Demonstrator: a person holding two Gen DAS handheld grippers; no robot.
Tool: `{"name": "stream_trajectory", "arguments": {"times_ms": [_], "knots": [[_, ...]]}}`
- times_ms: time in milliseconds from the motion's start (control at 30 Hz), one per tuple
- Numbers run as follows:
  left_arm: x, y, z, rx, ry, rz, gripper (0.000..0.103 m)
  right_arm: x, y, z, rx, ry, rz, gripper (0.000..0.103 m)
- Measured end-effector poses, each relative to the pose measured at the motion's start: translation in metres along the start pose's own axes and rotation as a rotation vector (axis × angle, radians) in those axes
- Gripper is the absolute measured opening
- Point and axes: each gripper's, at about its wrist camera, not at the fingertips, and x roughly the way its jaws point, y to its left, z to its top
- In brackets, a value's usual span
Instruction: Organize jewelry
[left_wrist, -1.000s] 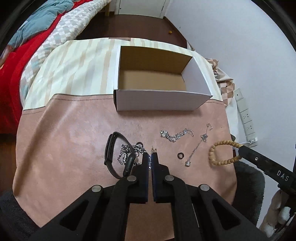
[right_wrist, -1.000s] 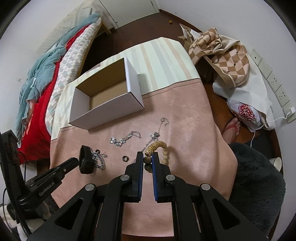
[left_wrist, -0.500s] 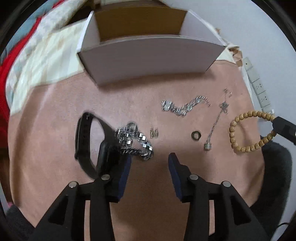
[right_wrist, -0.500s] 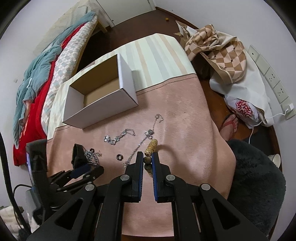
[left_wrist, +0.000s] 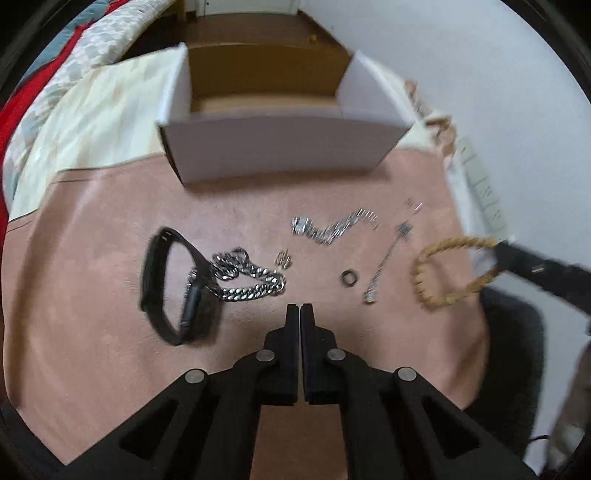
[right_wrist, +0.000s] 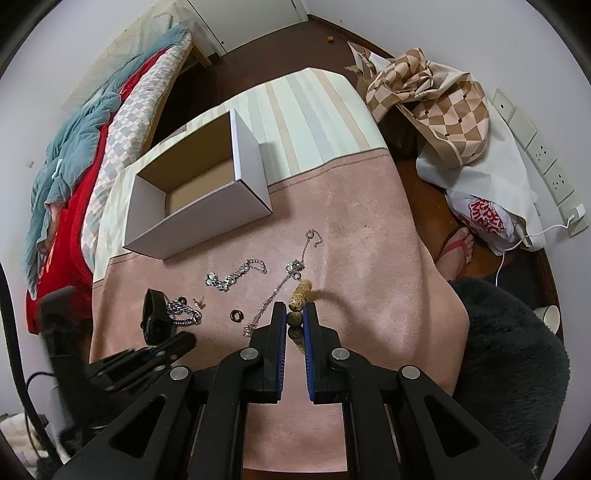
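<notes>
My left gripper (left_wrist: 299, 308) is shut and empty, just above the pink cloth, near a thick silver chain (left_wrist: 251, 278) and a black wristband (left_wrist: 173, 288). Small earrings (left_wrist: 283, 258), a dark ring (left_wrist: 349, 277), a silver bracelet (left_wrist: 332, 227) and a thin necklace (left_wrist: 388, 258) lie on the cloth. My right gripper (right_wrist: 295, 319) is shut on a wooden bead bracelet (right_wrist: 300, 295), held slightly above the cloth; it also shows in the left wrist view (left_wrist: 454, 273). An open white box (left_wrist: 280, 144) stands behind the jewelry and looks empty (right_wrist: 199, 195).
The table (right_wrist: 369, 240) has a pink cloth over a striped one. A bed (right_wrist: 92, 147) lies left, bags (right_wrist: 443, 110) and wall sockets right, a dark fuzzy seat (right_wrist: 509, 350) near the right front edge.
My left gripper let go of the silver chain, opened, pulled back and shut empty. My right gripper lifted the bead bracelet slightly off the cloth.
</notes>
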Motion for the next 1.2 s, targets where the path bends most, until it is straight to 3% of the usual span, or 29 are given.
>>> {"name": "stream_trajectory", "arguments": {"times_ms": [200,300,367,467,500,533,667,800,867,900,933,1000,1200], "knots": [[-0.049,0.006,0.012,-0.023,-0.097,-0.051,0.0,-0.008,0.007,0.004,-0.003,-0.014,0.029,0.009],[-0.056,0.002,0.013,0.057,-0.14,0.008,0.003,-0.008,0.016,0.005,-0.018,-0.016,0.038,0.009],[-0.038,0.0,0.02,0.092,-0.088,0.056,0.006,-0.008,0.02,0.005,-0.028,-0.016,0.036,0.009],[-0.012,0.002,0.015,0.114,-0.034,0.078,0.034,-0.005,0.021,0.003,-0.027,-0.007,0.032,0.009],[-0.003,0.002,0.012,0.118,-0.017,0.084,0.052,-0.004,0.019,0.002,-0.024,-0.004,0.029,0.009],[0.003,0.003,0.009,0.123,-0.005,0.094,0.056,-0.003,0.018,0.002,-0.02,-0.002,0.028,0.009],[0.021,-0.007,0.007,0.173,0.008,0.141,0.056,-0.001,0.006,0.002,0.0,0.004,0.011,0.009],[0.041,-0.02,0.007,0.279,0.022,0.249,0.056,0.002,-0.004,0.004,0.023,0.007,0.002,0.009],[0.046,-0.021,0.005,0.299,0.011,0.248,0.054,0.004,-0.007,0.005,0.027,0.008,0.0,0.009],[0.046,-0.019,0.005,0.295,0.003,0.234,0.048,0.005,-0.008,0.005,0.03,0.009,-0.002,0.009],[0.046,-0.017,0.007,0.281,0.003,0.199,0.031,0.006,-0.009,0.004,0.033,0.011,-0.002,0.009],[0.045,-0.016,0.01,0.275,0.008,0.204,0.007,0.007,-0.009,0.004,0.034,0.015,-0.001,0.009],[0.024,0.002,0.013,0.133,-0.009,0.05,0.002,0.006,-0.007,0.004,0.033,0.014,0.008,0.009]]}}
